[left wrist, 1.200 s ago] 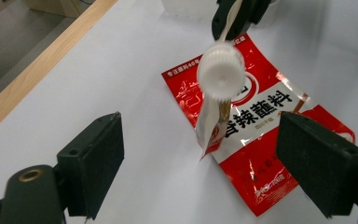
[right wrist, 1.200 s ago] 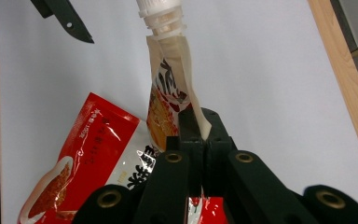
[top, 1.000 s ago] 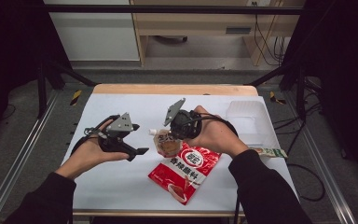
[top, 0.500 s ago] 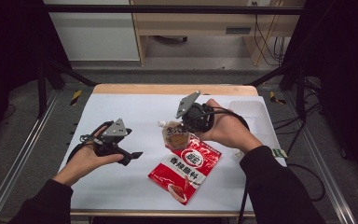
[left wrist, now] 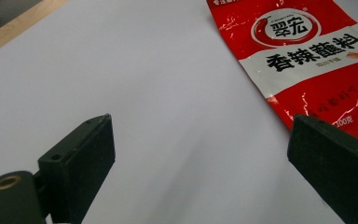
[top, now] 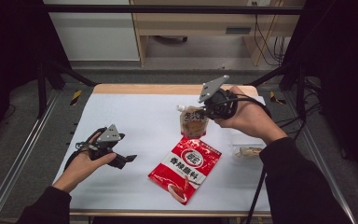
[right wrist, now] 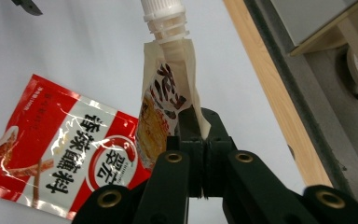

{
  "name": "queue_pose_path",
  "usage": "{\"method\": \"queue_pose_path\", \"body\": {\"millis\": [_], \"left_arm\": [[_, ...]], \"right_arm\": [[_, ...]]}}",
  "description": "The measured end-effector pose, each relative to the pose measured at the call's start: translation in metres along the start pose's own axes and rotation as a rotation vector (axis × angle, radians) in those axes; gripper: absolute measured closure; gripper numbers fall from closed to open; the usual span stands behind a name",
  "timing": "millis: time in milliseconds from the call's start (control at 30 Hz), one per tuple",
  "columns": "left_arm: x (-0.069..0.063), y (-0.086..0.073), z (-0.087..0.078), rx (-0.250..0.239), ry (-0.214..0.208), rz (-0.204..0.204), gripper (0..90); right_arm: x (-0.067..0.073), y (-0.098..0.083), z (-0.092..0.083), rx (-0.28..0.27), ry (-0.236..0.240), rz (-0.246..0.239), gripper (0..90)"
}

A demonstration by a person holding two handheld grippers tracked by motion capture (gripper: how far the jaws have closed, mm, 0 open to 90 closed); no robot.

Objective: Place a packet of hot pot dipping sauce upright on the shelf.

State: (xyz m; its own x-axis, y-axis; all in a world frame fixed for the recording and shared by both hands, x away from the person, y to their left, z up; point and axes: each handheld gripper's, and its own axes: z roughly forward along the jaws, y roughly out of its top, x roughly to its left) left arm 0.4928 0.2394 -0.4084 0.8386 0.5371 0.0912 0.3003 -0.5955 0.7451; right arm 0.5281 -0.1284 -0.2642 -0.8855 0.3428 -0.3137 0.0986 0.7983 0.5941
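The right gripper point(top: 204, 112) is clamped on the edge of a beige spouted pouch point(top: 194, 122), its jaws pressed together over the pouch's side seam, as the right gripper view shows point(right wrist: 193, 122). The pouch hangs above the table with its white screw cap point(right wrist: 164, 9) at the top; what it contains cannot be told. Just near of it a red seasoning packet point(top: 185, 169) lies flat and sealed on the white table cover point(top: 135, 112), slanting from far right to near left. A small clear wrapped item point(top: 248, 151) rests right of the packet, beside the person's right forearm.

The left gripper point(top: 123, 160) sits low over the left part of the cover, well apart from the packet, jaws spread wide with nothing between them; they have just been opening. In the left gripper view the packet point(left wrist: 307, 60) lies beyond the right jaw.

The cover spans a wooden tabletop whose bare strip point(top: 168, 88) shows along the far edge. Beyond stand pale cabinets point(top: 93, 37) and grey floor. Metal rails point(top: 23, 154) flank the table. Open cover stretches across the far left and the middle.
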Motion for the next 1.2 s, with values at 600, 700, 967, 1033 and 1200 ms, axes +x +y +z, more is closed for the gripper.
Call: {"method": "queue_pose_path", "body": {"millis": [600,700,967,1033,1200], "left_arm": [[0.012,-0.02,0.004,-0.036,0.072,-0.041,7.3],[0.009,-0.025,0.005,-0.022,0.072,-0.038,7.3],[-0.003,-0.038,-0.003,-0.03,0.095,-0.052,7.3],[-0.005,-0.042,-0.003,-0.024,0.087,-0.054,7.3],[-0.003,-0.046,0.0,-0.016,0.081,-0.063,7.3]], "right_arm": [[-0.043,-0.047,-0.048,-0.044,-0.051,0.091,89.4],[-0.043,-0.056,-0.054,-0.029,-0.072,0.101,89.4],[-0.035,-0.085,-0.069,-0.014,-0.109,0.127,89.5],[-0.034,-0.093,-0.07,-0.017,-0.108,0.142,89.4],[-0.036,-0.109,-0.066,-0.003,-0.1,0.162,89.5]]}}
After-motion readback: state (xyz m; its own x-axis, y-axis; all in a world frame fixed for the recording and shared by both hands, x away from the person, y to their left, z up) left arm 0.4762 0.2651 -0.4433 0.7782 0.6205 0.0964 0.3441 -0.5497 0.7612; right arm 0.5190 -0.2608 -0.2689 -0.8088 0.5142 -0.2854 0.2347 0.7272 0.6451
